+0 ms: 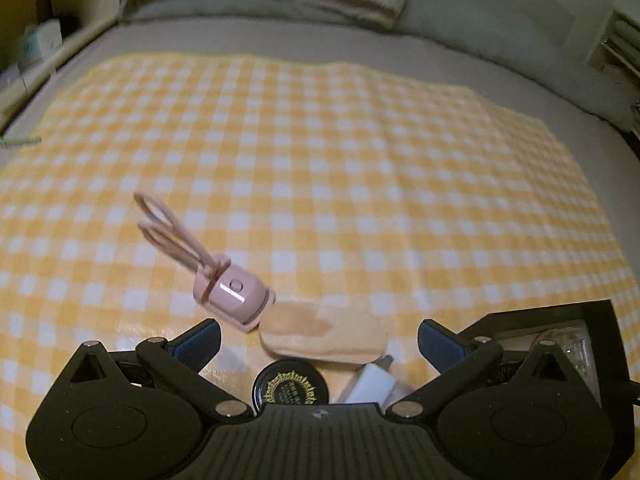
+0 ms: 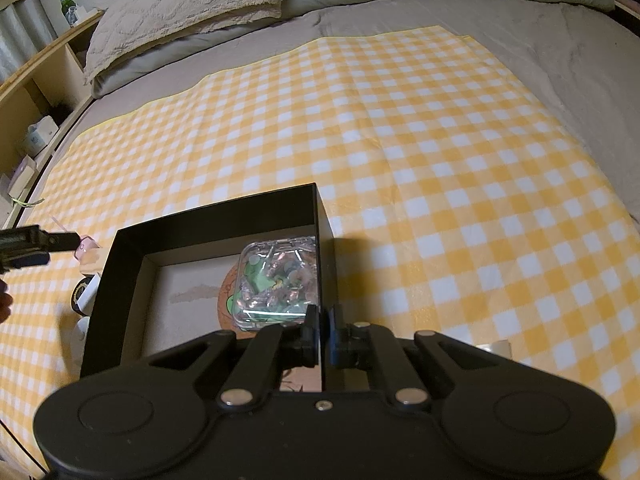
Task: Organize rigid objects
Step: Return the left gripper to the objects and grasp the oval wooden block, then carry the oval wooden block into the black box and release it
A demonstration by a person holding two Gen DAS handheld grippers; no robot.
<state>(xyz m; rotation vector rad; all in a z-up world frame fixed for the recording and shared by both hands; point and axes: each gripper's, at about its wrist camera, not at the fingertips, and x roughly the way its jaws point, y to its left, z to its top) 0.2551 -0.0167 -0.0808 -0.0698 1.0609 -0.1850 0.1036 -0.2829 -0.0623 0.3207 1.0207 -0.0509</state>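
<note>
Right gripper fingers pinched tight on the black box wall, likely steadying it on the bed's gingham cloth, clear plastic case inside; left view alone shows left gripper fingers spread empty over tan case, pink eyelash curler, black tin, white charger beside the box.

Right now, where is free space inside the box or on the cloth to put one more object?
Inside the black box, the floor left of the clear case is bare. The checkered cloth beyond the box is bare. Crowded: left of the box, around the pink curler.
</note>
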